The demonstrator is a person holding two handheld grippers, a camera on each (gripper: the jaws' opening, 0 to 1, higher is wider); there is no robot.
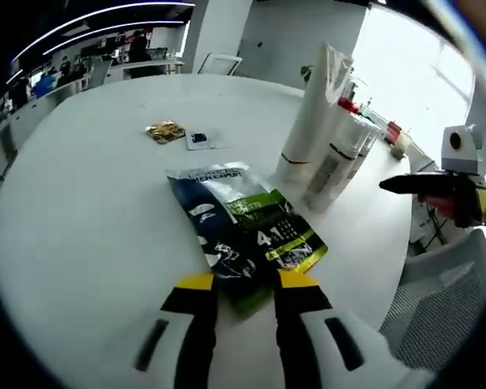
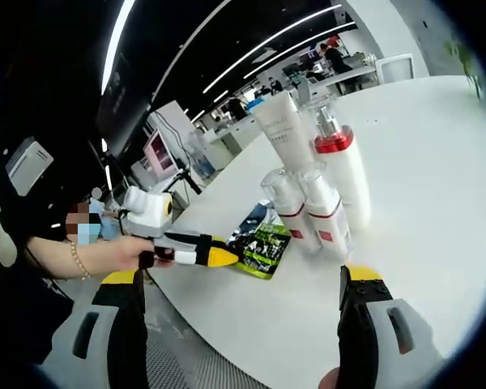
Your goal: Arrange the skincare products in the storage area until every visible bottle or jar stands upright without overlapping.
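- Skincare bottles and tubes (image 2: pixel 312 174) stand together as one upright cluster on the white table (image 1: pixel 81 219). In the left gripper view the same group (image 1: pixel 328 134) rises beyond and to the right of that gripper's jaws.
- The tall white tube (image 2: pixel 282 121) stands at the back of the cluster, with the red-collared pump bottle (image 2: pixel 338 162) beside it and two smaller clear-capped bottles (image 2: pixel 308 207) in front. They crowd close, and whether any touch cannot be told.
- The flat sachet (image 1: pixel 247 223) is the one product lying down. Its long axis runs away from the left gripper (image 1: pixel 245 284) and up and left in its view. The near end sits between that gripper's yellow-tipped jaws.
- In the right gripper view the left gripper's jaws (image 2: pixel 198 257) look nearly closed at the pack's (image 2: pixel 261 241) edge, though a real pinch on the foil cannot be confirmed.
- The right gripper (image 2: pixel 243 284) hangs spread wide and empty, with the cluster ahead between its jaws and somewhat apart.
- The left gripper is therefore by far the nearer to the sachet, so a lift along its long axis toward the cluster looks like its job.
- A small gold wrapper (image 1: pixel 165 131) and a dark card (image 1: pixel 199 139) lie farther back on the table, well apart from everything else.
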